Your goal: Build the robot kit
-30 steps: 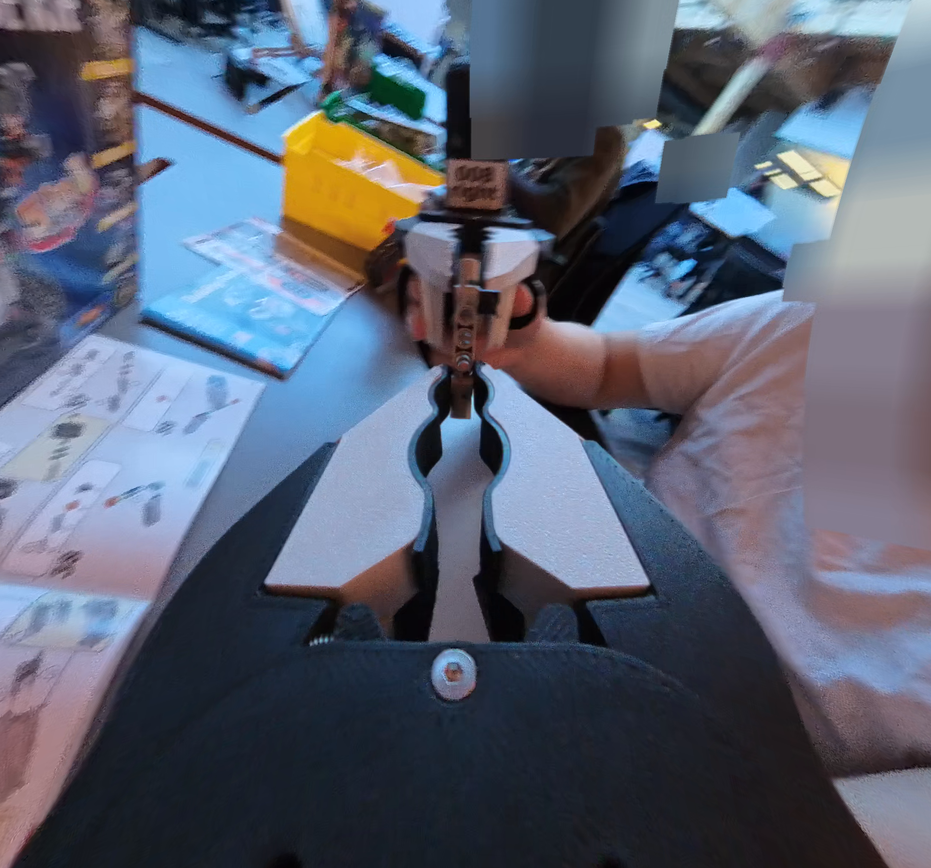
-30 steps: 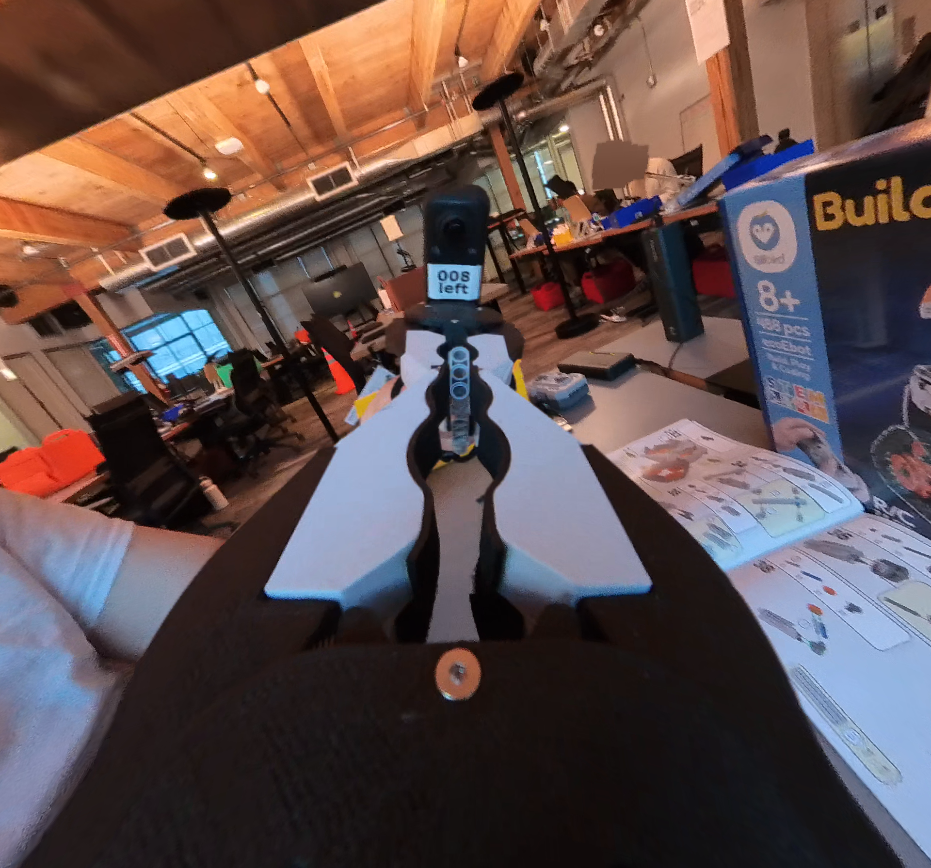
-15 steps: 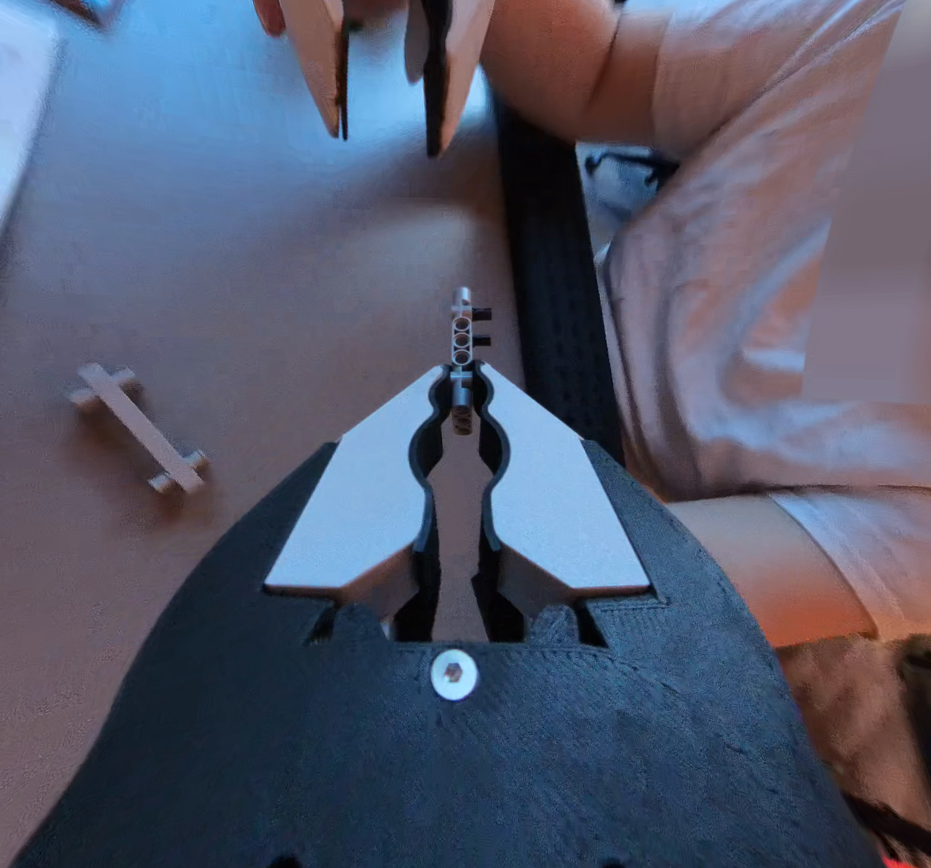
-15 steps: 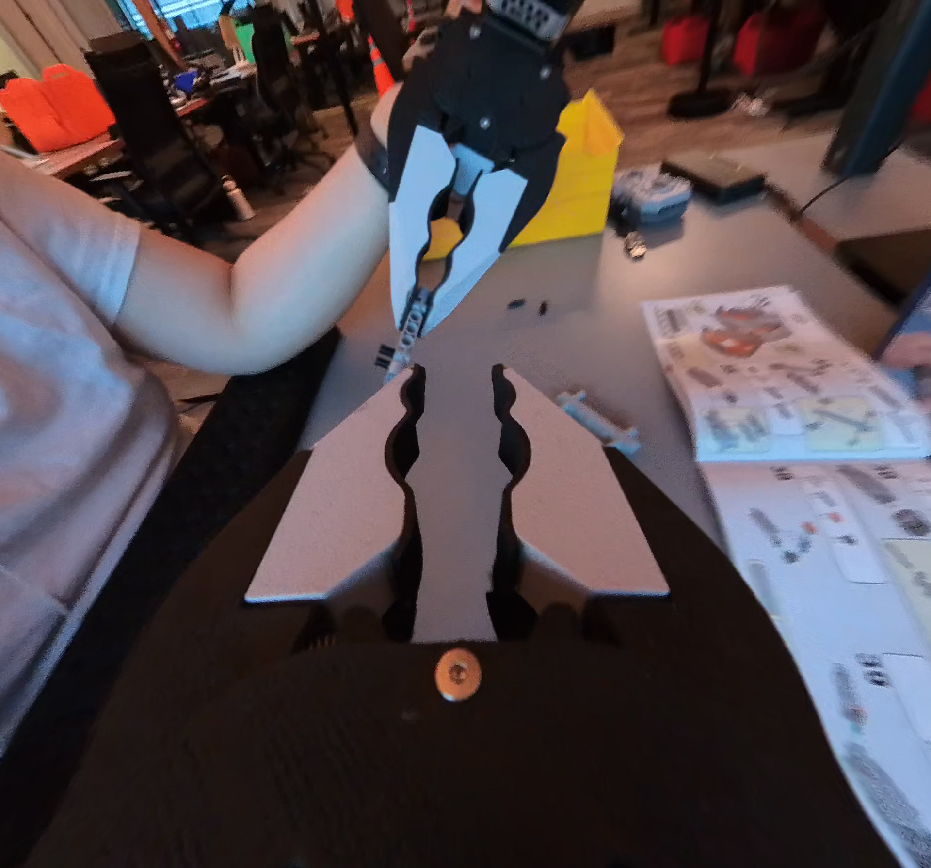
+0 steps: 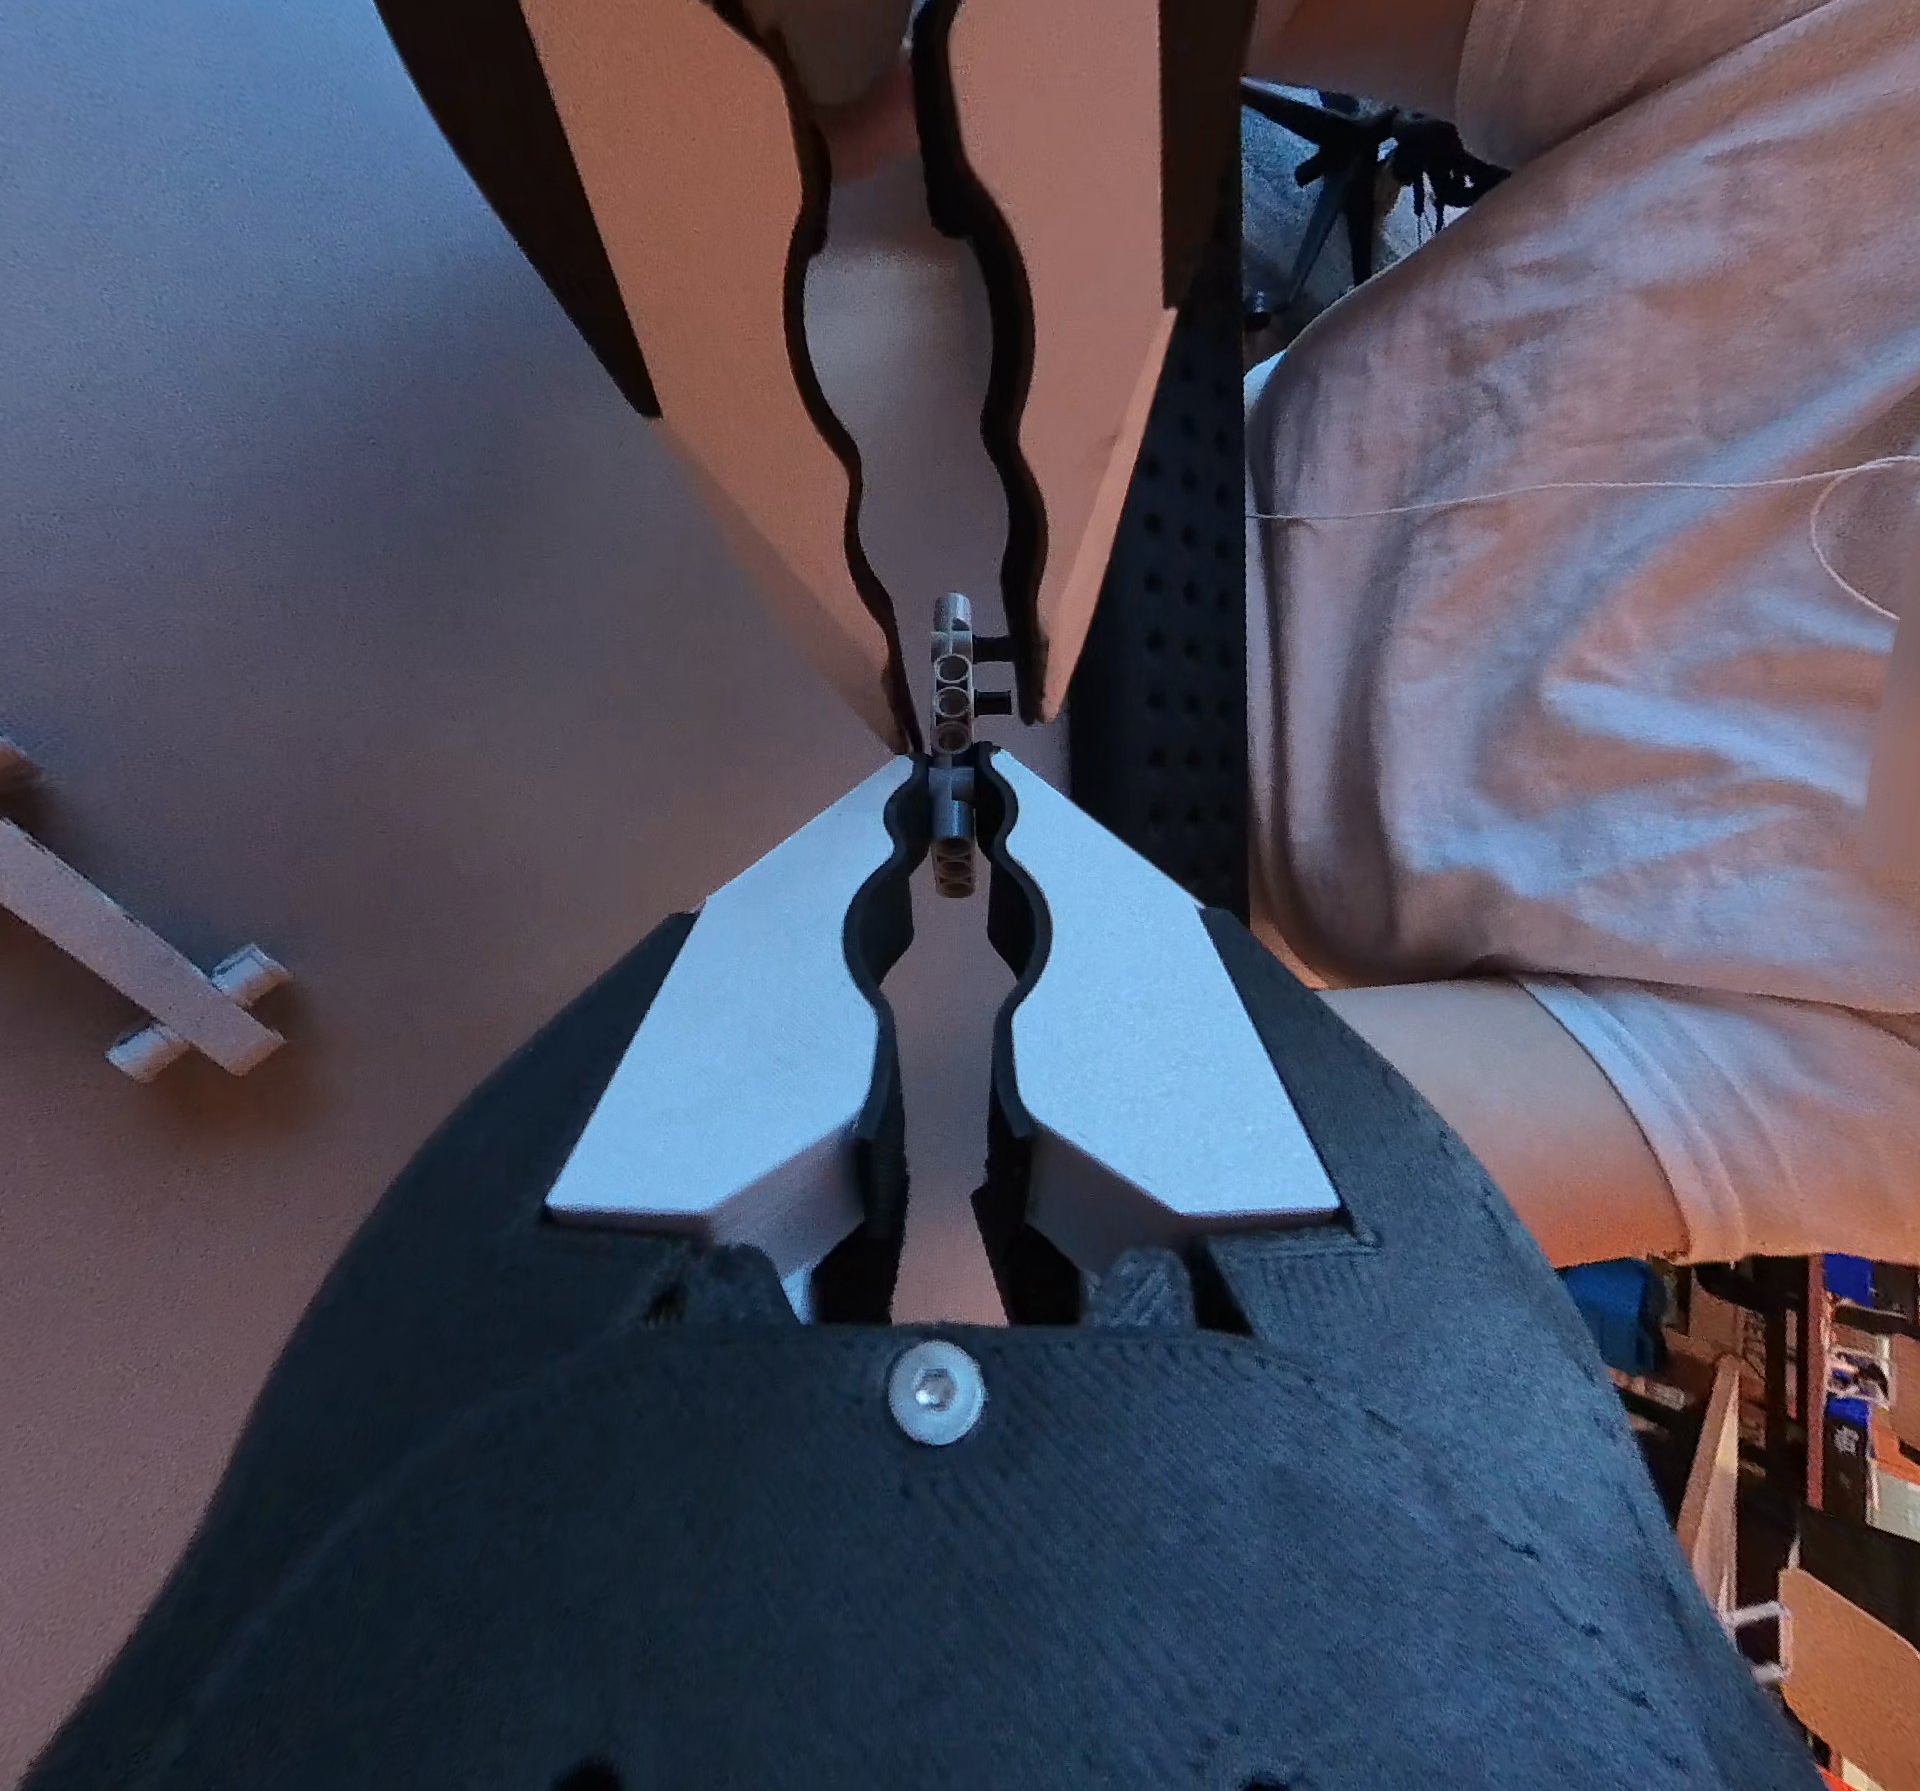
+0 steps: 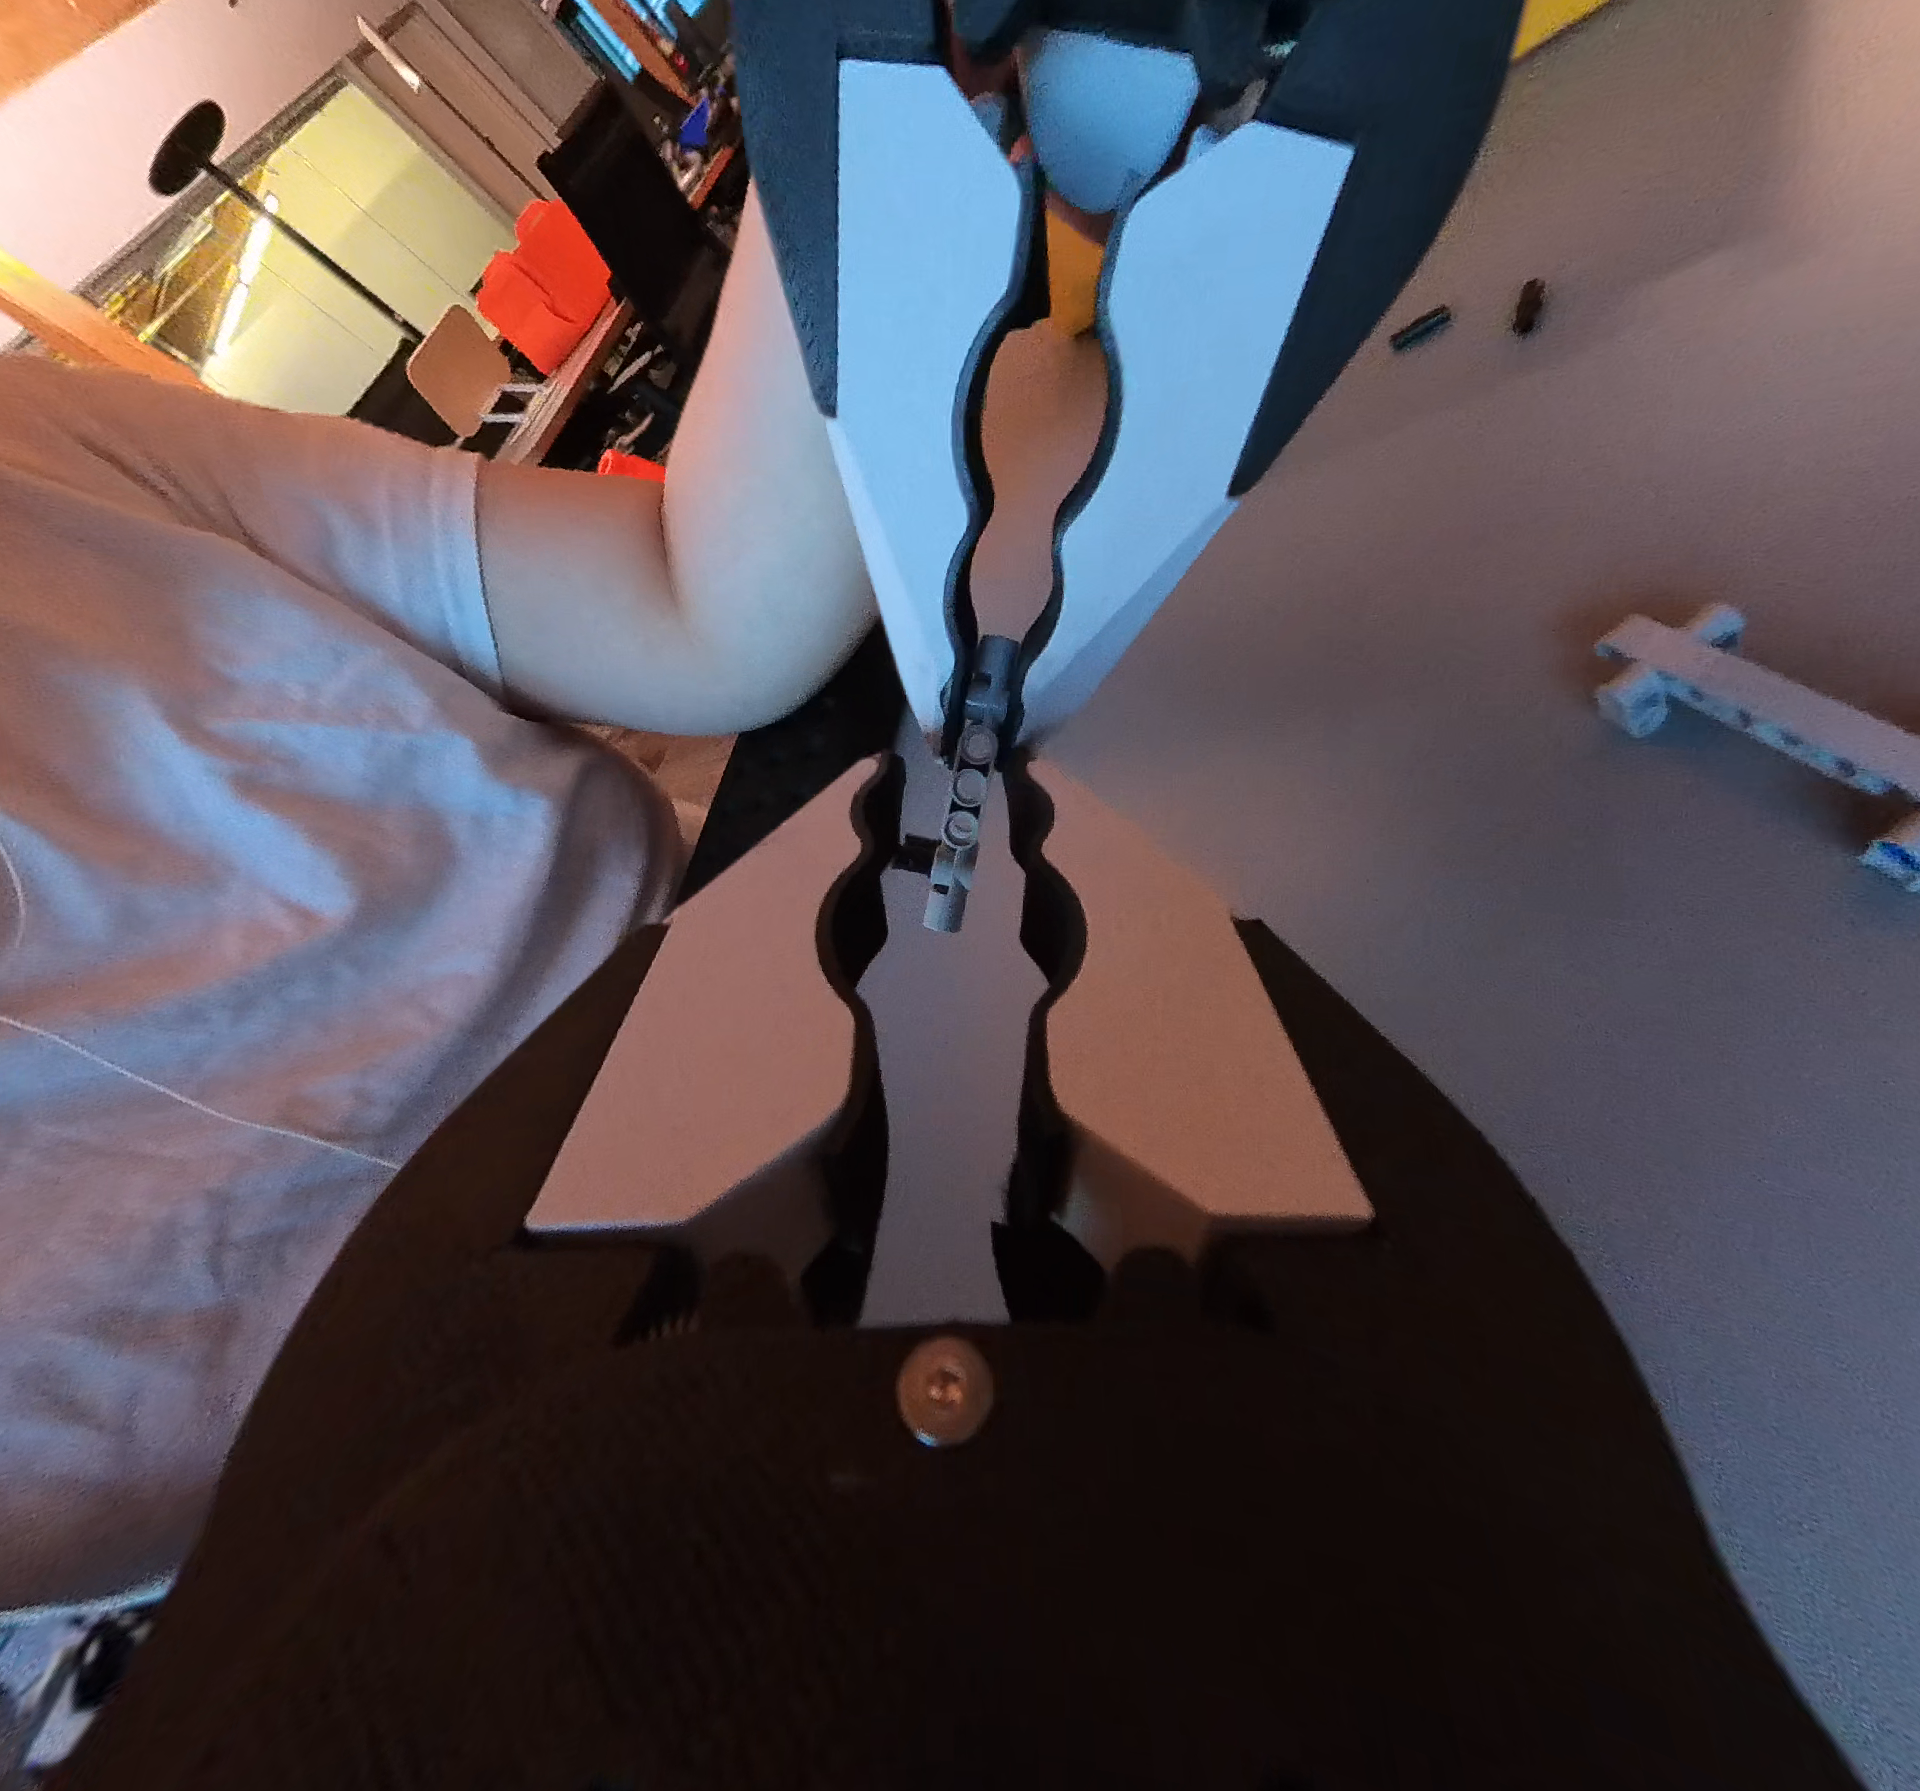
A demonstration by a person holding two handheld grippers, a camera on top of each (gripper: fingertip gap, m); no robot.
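Firmly holds a small grey perforated plastic beam with black pins (image 5: 950, 692) in the jaws of the left gripper (image 5: 951, 773), with the jaws of the right gripper (image 6: 954, 777) narrowly parted astride its free end.

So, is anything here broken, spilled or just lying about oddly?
Nothing looks broken or spilled. The left tool grips a small grey beam, with the right tool open around it. Two tiny black pins lie loose on the table.

Matt plastic beam (image 5: 952, 702), grainy tongs (image 5: 954, 777), smooth tabletop (image 5: 312, 494).
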